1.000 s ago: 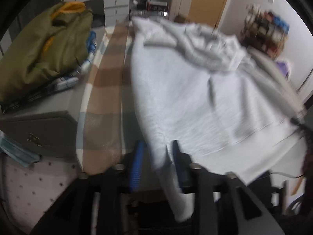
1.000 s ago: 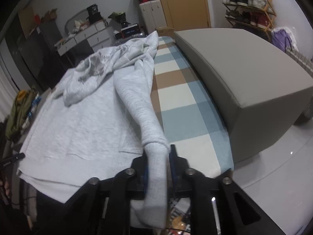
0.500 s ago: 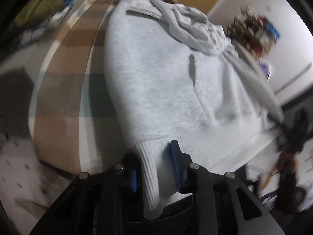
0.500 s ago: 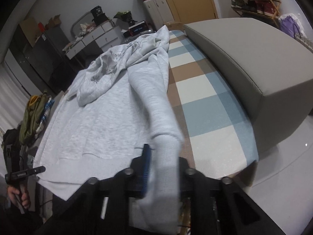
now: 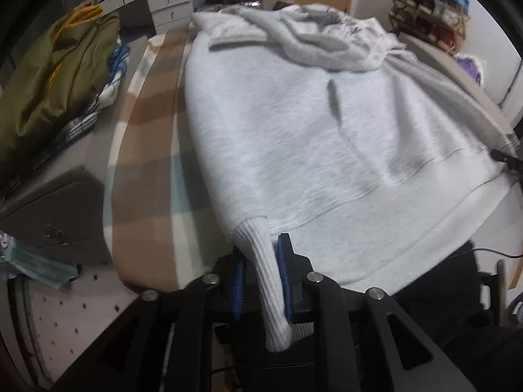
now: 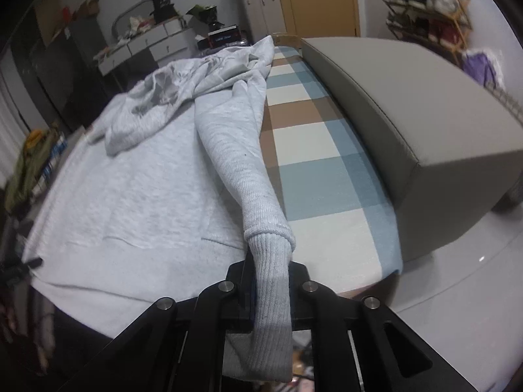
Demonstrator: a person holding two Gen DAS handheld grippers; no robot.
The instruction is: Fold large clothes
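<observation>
A large light-grey hoodie (image 5: 310,124) lies spread on a checked blanket (image 5: 143,137), hem toward me, hood bunched at the far end; it also shows in the right wrist view (image 6: 140,189). My left gripper (image 5: 261,281) is shut on the ribbed left sleeve cuff (image 5: 266,277) at the near edge. My right gripper (image 6: 271,287) is shut on the right sleeve cuff (image 6: 271,268); that sleeve (image 6: 235,150) runs stretched along the hoodie's right side.
A grey padded bench (image 6: 408,114) lies along the right of the blanket (image 6: 320,150). An olive jacket (image 5: 55,75) is piled at the left. White drawers (image 5: 163,3) and a shoe rack (image 5: 428,9) stand at the back. The other gripper (image 5: 505,158) shows at the right edge.
The left gripper has closed on the left cuff and drawn it back toward the near edge. The right gripper keeps the right cuff and has pulled the sleeve straighter.
</observation>
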